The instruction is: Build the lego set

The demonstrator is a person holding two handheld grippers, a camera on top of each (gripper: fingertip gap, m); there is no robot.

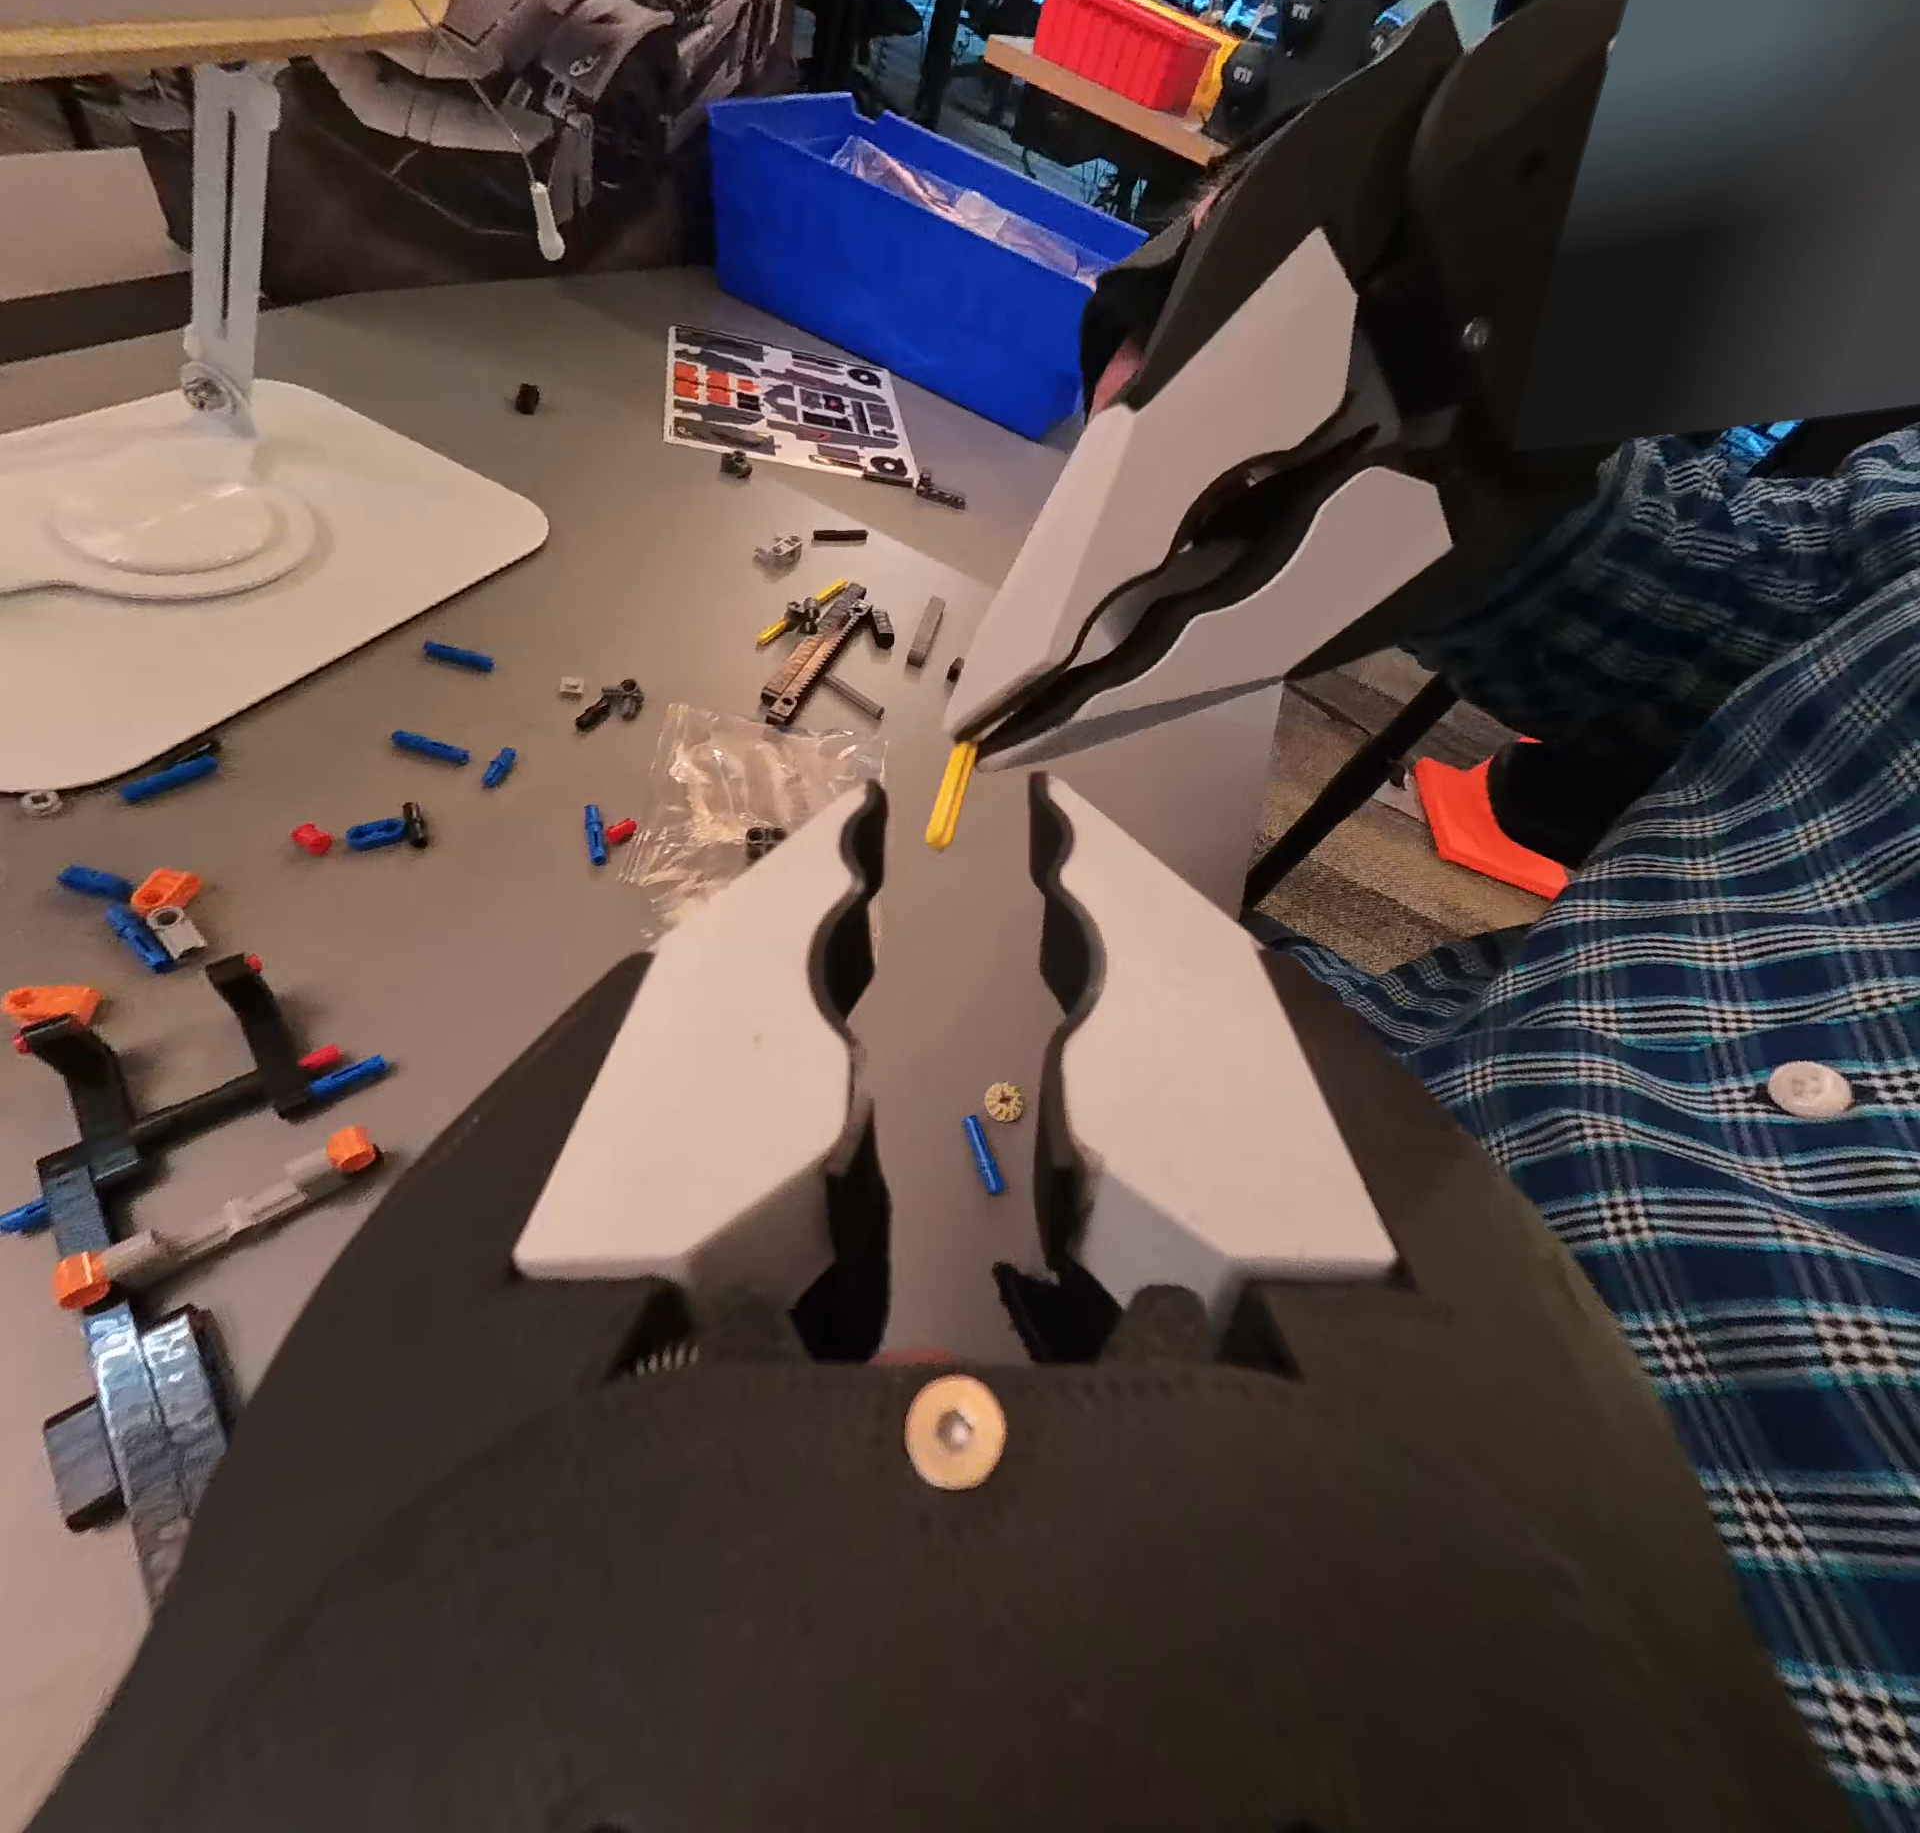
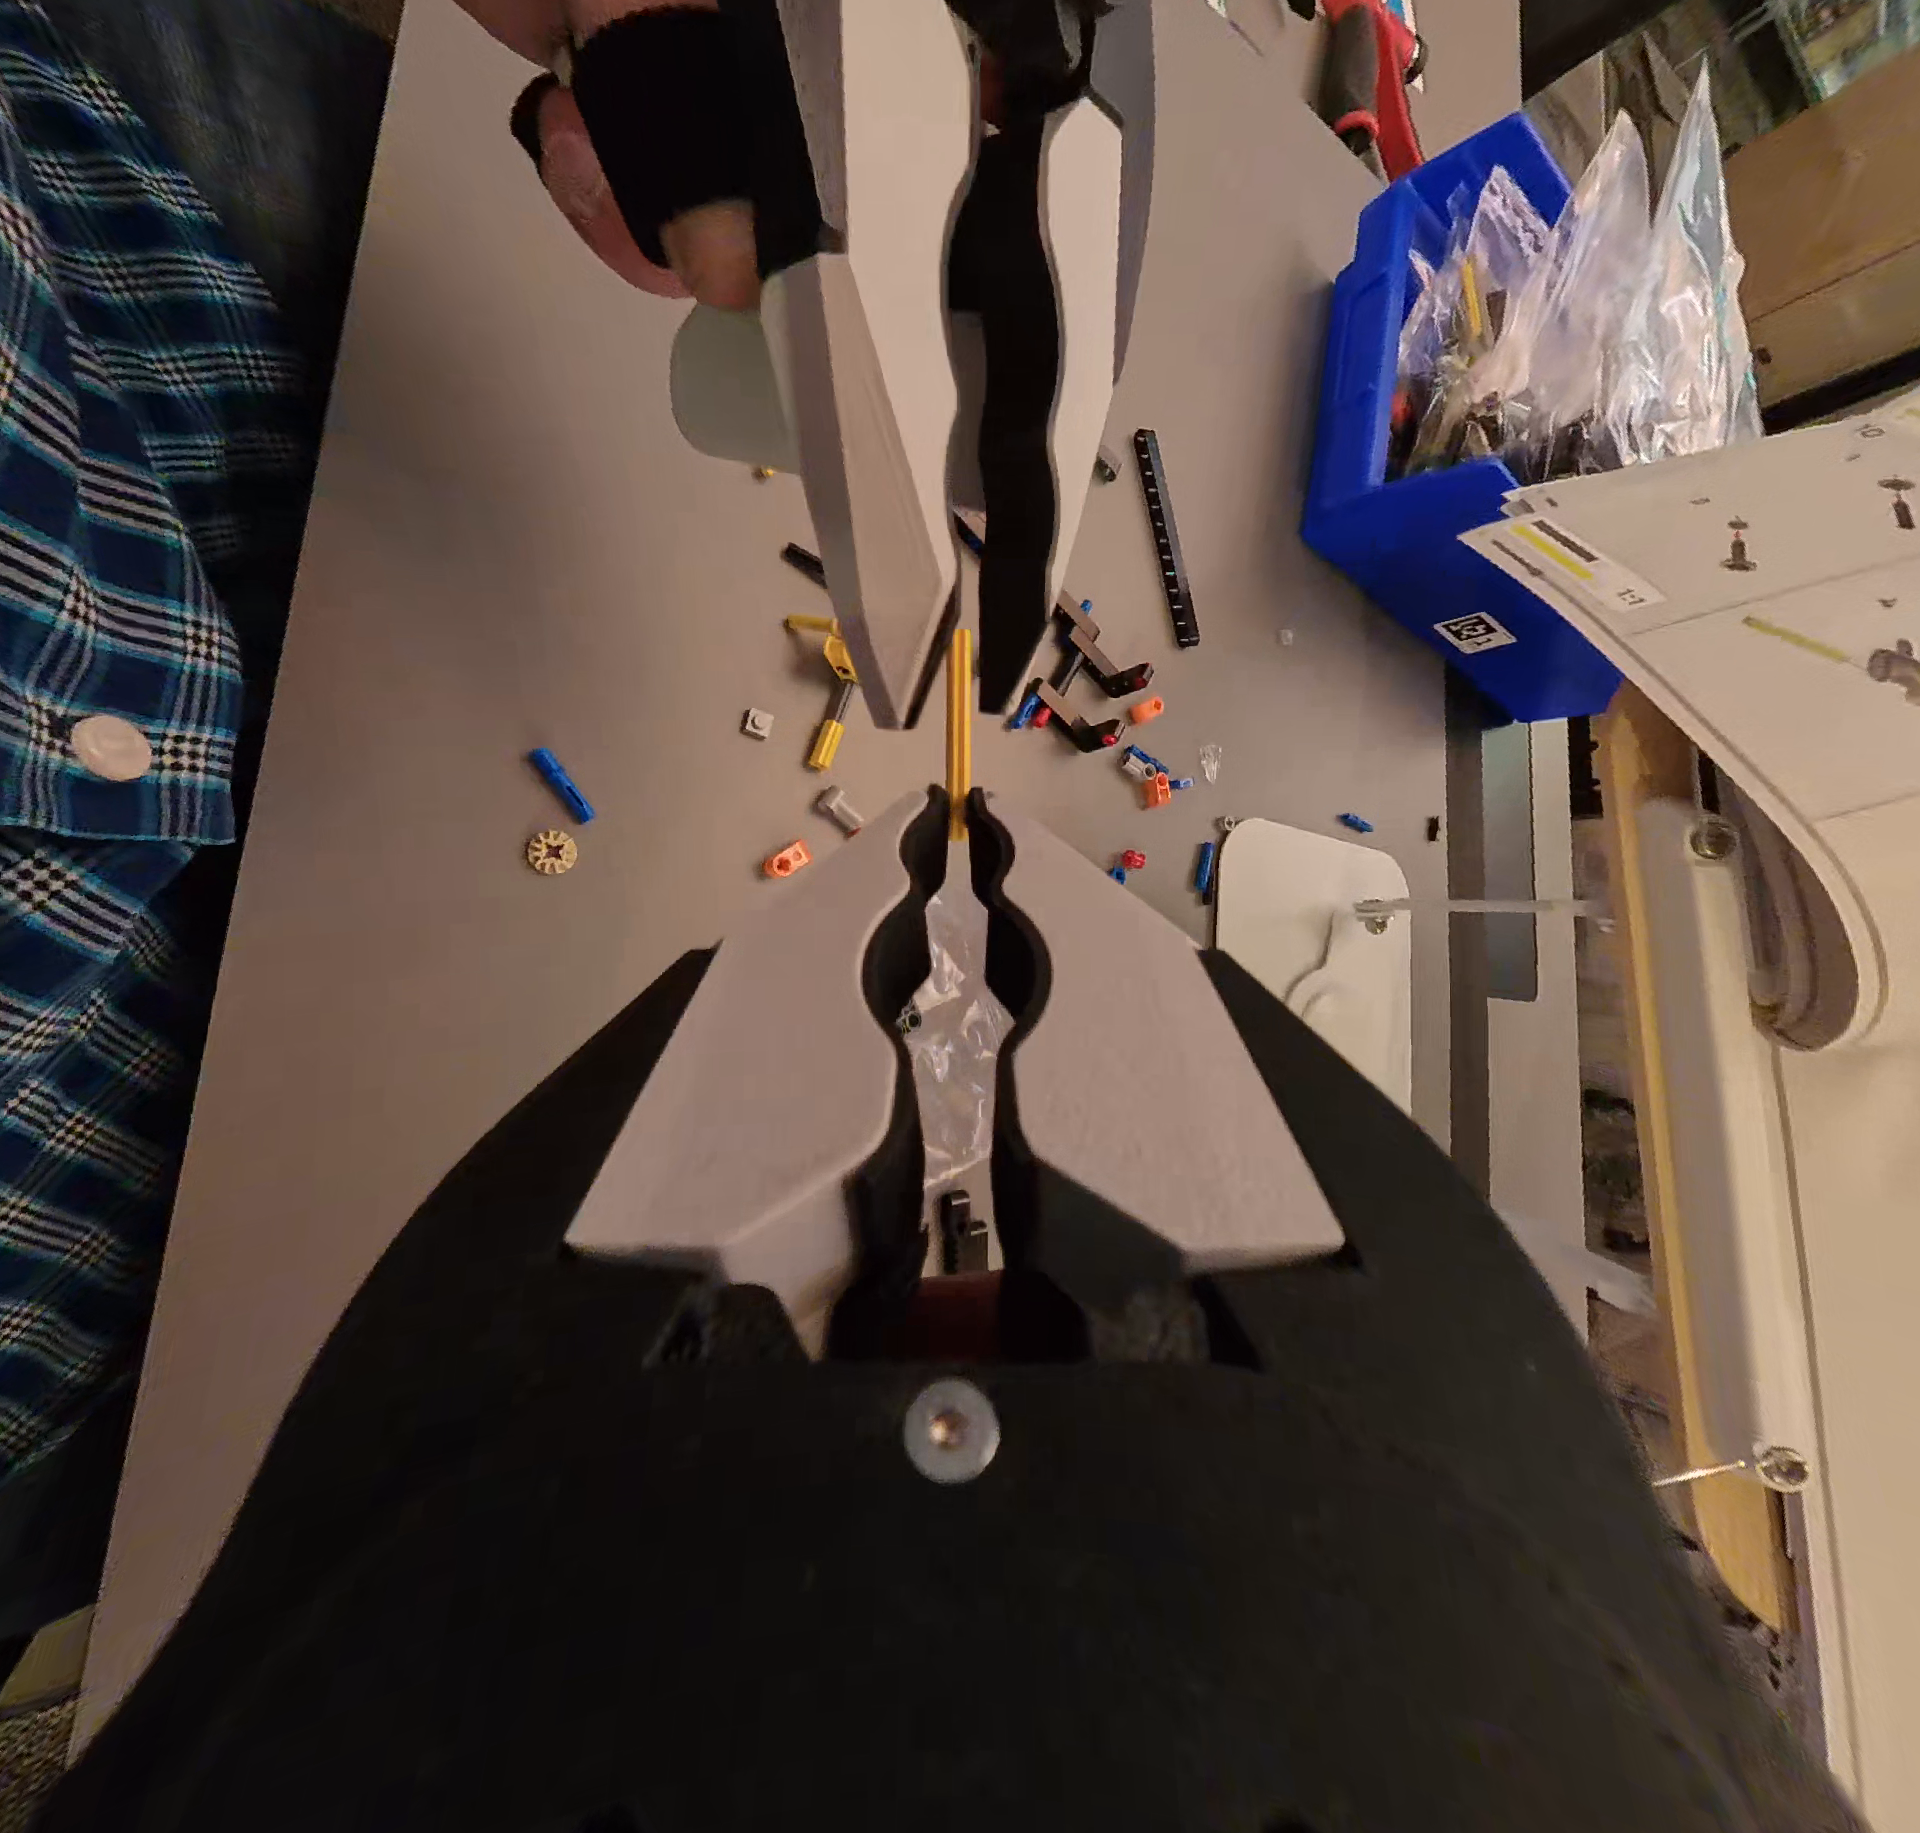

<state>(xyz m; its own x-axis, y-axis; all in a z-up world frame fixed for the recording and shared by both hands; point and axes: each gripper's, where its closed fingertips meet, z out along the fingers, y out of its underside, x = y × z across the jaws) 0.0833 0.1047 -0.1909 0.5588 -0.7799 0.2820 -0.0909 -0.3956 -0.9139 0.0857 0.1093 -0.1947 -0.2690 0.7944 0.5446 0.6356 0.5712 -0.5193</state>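
My right gripper [image 2: 958, 804] is shut on one end of a thin yellow axle [image 2: 958, 713] and holds it above the grey table [image 2: 468, 588]. In the left wrist view the right gripper [image 1: 971, 739] comes in from the upper right with the axle [image 1: 951, 796] hanging from its tips. My left gripper [image 1: 958, 796] is open and empty. The axle's free end lies between its fingertips without touching them. In the right wrist view the left gripper [image 2: 951, 703] reaches in from the top, jaws apart on either side of the axle. A tan gear [image 1: 1004, 1103] and a blue pin [image 1: 983, 1155] lie on the table beneath.
A partly built black, orange and grey assembly [image 1: 156, 1108] lies at the left among loose pins. A plastic bag [image 1: 748, 796], a sticker sheet [image 1: 784, 407], a blue bin [image 1: 904, 256] and a white stand base [image 1: 208, 578] sit farther back. A plaid-shirted person [image 1: 1662, 1056] is close on the right. From either gripper's tips it is about 15 cm to the tan gear [image 1: 1004, 1103]. The blue pin [image 1: 983, 1155] is about 15 cm from both grippers' fingertips. It turns up in the right wrist view [image 2: 559, 787] as well.
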